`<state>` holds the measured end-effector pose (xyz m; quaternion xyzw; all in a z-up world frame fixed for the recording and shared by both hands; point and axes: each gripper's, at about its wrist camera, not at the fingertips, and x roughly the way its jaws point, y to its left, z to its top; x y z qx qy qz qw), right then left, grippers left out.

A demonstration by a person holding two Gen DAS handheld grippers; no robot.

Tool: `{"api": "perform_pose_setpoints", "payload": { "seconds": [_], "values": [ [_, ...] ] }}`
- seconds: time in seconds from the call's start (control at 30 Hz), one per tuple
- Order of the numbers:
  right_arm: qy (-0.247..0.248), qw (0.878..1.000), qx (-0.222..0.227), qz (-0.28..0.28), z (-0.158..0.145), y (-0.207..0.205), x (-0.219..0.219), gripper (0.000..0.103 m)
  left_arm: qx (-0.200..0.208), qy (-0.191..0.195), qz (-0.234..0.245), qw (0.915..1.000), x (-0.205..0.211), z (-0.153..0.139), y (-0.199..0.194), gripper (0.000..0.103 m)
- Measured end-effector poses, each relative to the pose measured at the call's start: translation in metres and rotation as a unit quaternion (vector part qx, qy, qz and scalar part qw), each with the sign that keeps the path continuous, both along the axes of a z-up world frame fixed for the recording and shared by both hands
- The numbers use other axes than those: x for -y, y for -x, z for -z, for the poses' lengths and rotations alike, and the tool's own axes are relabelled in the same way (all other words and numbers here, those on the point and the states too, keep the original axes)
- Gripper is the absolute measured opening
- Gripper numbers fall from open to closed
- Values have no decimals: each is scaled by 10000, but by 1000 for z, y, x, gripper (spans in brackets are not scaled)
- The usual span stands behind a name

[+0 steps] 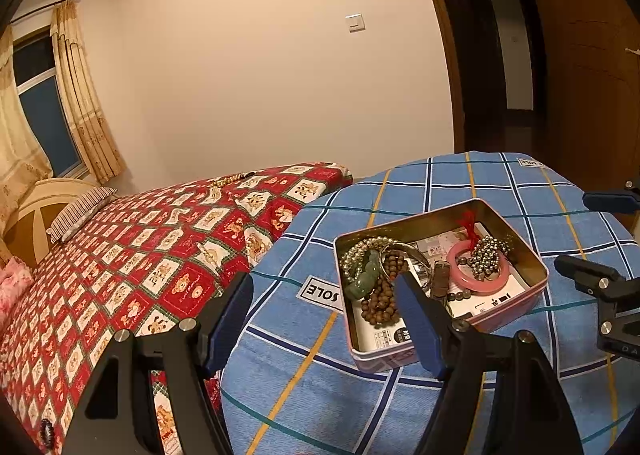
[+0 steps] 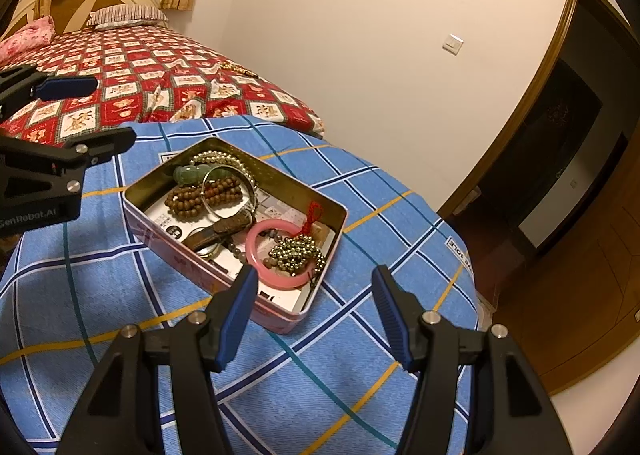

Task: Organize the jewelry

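An open pink tin with a gold inside sits on a blue checked cloth. It holds a pearl strand, a green jade pendant, brown wooden beads, a silver bangle, a pink bangle and a gold bead cluster with a red tassel. My left gripper hovers open at the tin's near left side, nothing in it. My right gripper is open and empty at the near corner of the tin, close to the pink bangle.
A bed with a red patterned cover lies to the left, with a loose bead strand on its far edge and a striped pillow. A dark doorway and wooden doors stand to the right. The cloth drops off around the tin.
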<state>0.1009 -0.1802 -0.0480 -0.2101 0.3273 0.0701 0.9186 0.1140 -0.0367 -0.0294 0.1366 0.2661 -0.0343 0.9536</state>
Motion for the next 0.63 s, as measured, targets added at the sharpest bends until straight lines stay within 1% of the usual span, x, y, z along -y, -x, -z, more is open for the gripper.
{"api": "perform_pose_setpoints", "payload": {
  "seconds": [0.57, 0.63],
  "values": [
    [8, 10000, -17, 46, 1, -1, 4, 61, 7, -29, -18, 10000, -2, 2, -1, 73],
    [-3, 10000, -37, 87, 2, -1, 7, 62, -1, -28, -4, 10000, -2, 4, -1, 73]
  ]
}}
